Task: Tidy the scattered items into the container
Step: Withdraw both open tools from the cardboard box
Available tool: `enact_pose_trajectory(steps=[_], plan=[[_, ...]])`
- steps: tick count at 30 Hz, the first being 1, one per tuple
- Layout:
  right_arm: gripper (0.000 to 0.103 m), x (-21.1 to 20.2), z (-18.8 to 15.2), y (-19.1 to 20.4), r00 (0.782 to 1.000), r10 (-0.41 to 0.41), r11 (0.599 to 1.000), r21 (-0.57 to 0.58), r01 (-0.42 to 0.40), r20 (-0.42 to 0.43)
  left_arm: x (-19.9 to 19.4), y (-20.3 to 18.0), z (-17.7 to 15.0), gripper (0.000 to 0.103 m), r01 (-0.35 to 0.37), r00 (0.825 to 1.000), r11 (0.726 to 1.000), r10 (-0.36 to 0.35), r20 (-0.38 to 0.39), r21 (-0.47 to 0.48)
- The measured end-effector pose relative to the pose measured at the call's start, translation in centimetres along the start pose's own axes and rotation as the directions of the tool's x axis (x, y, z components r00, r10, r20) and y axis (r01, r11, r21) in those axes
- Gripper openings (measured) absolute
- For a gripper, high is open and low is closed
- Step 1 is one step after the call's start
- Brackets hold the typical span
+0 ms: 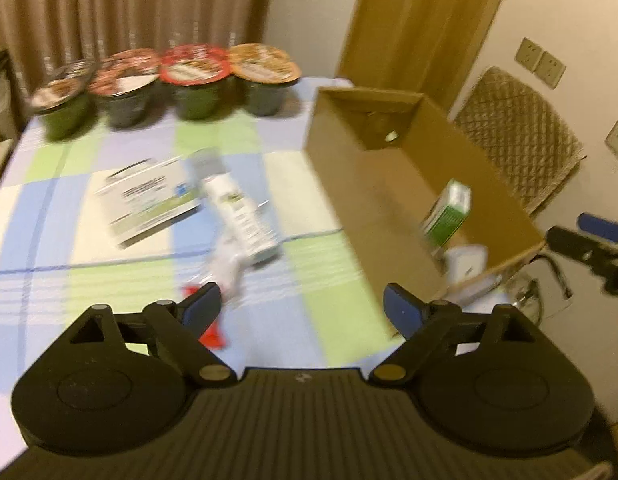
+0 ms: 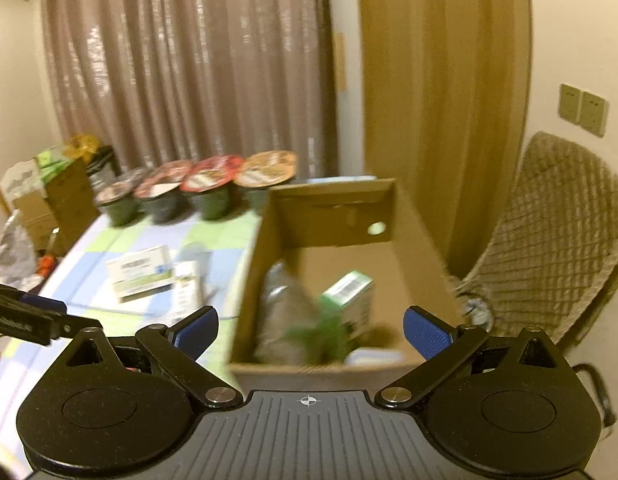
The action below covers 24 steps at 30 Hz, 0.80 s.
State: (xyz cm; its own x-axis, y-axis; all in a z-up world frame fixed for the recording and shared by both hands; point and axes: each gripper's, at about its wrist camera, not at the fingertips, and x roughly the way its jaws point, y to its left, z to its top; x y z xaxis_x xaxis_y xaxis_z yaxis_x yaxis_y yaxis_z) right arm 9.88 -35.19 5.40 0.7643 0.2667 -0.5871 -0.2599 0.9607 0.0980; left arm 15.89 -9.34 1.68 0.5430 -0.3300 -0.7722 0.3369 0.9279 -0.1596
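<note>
An open cardboard box [image 1: 389,184] [image 2: 341,208] stands at the table's right side. Inside it a green and white carton [image 1: 449,212] [image 2: 351,300] stands tilted, with a clear crumpled bag [image 2: 281,316] and a blurred green item [image 2: 321,336] beside it. On the checked tablecloth lie a flat white box [image 1: 147,200] [image 2: 143,272], a white tube [image 1: 237,204] [image 2: 187,292], a white wrapper [image 1: 229,268] and a red packet [image 1: 211,336]. My left gripper [image 1: 301,312] hangs open over the cloth near the red packet. My right gripper [image 2: 311,334] is open above the box's near end, holding nothing.
Several lidded noodle bowls [image 1: 169,80] [image 2: 197,192] line the table's far edge before a curtain. A chair with a quilted cover [image 1: 521,136] [image 2: 557,240] stands right of the box. Boxes and clutter [image 2: 41,200] sit left of the table. The right gripper's finger [image 1: 589,240] shows at the right.
</note>
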Motion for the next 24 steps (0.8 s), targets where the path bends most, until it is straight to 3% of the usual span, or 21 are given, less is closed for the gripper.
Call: enact_pose_trajectory(steps=[4, 12, 24], plan=[[0.103, -0.3, -1.6, 3.4, 0.998, 0.056, 0.998, -0.013, -0.057, -0.032, -2.1, 3.0, -3.1, 0.086, -0.058, 0.998, 0.998, 0.058, -0.018, -0.018], [0.103, 0.8, -4.7, 8.4, 0.987, 0.111, 0.993, -0.028, -0.115, -0.118, -4.9, 7.8, -7.9, 0.087, -0.103, 0.994, 0.991, 0.1, -0.043, -0.086], [0.103, 4.4, -5.7, 11.7, 0.971, 0.142, 0.983, -0.088, -0.161, -0.192, -1.5, 9.4, -9.5, 0.086, -0.064, 0.995, 0.996, 0.059, -0.076, -0.063]])
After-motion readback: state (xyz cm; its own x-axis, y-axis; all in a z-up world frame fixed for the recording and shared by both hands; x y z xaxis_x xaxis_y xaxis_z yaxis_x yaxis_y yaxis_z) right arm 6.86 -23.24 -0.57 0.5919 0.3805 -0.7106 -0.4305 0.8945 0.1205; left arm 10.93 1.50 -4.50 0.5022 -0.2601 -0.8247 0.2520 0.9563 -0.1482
